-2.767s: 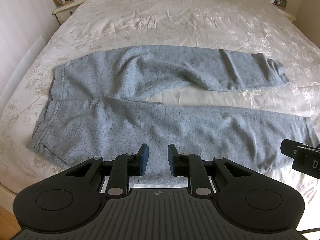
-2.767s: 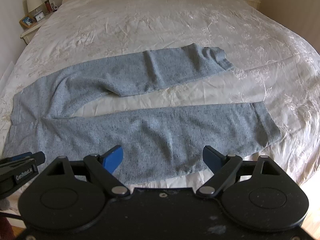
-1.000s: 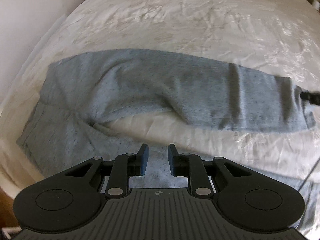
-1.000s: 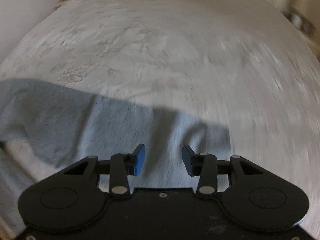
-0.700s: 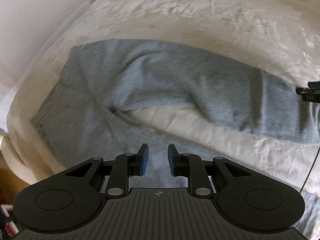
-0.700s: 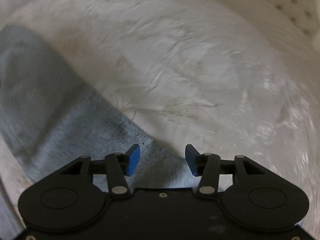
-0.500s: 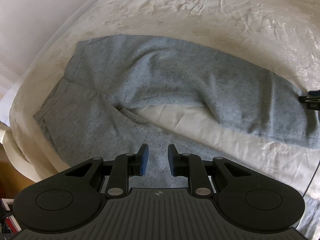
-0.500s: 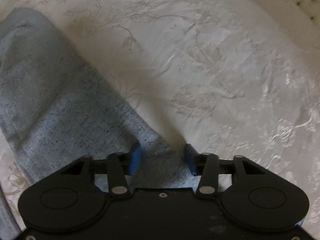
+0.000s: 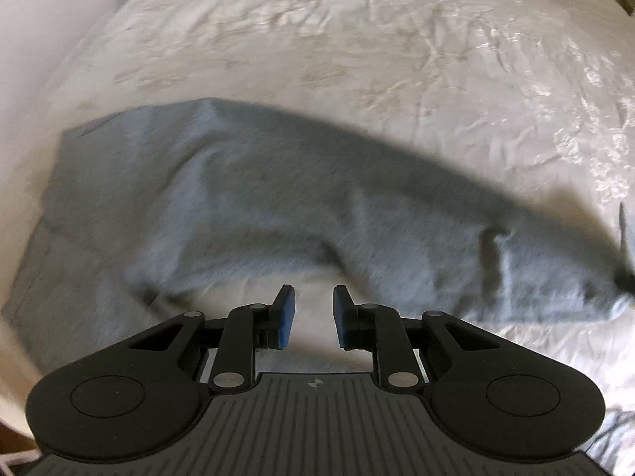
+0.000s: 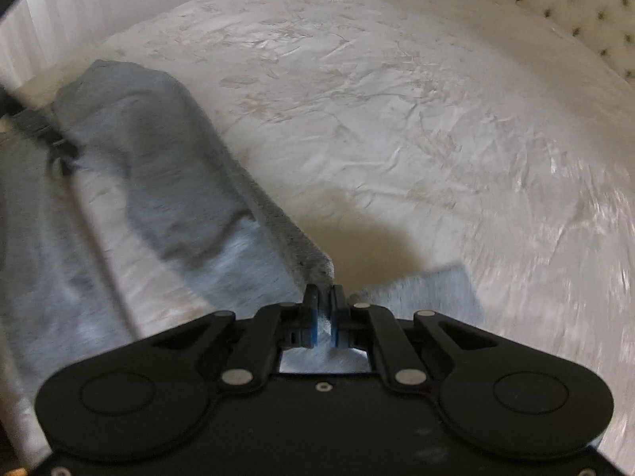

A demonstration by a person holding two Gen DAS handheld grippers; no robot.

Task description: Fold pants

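Left wrist view. We see the grey speckled knit pants (image 9: 246, 214) spread across the cream embroidered satin bedspread (image 9: 397, 59), waistband toward the left edge of the frame and the far leg running rightward to its cuff. The left claw (image 9: 309, 317) hovers above a bare strip of bedspread just beside the fabric, its blue-padded fingers (image 9: 285, 317) parted and gripping nothing. At the far right edge a dark shape meets the cuff; we cannot identify it from this view. The picture is motion-blurred.

Right wrist view. The right claw (image 10: 322, 315) is clenched on a fold of the pants (image 10: 158, 166) at the cuff end of one leg; grey cloth shows between the pads. The held hem rises off the bedspread (image 10: 397, 119), while the rest of the leg trails away to the upper left and the other leg lies along the left edge. A cream tufted headboard (image 10: 575, 8) closes the upper right corner.

Progress. We judge the task to be at its opening: one cuff is seized, the legs lie apart, and no fold is yet laid. Bringing leg onto leg and then folding lengthwise remain.
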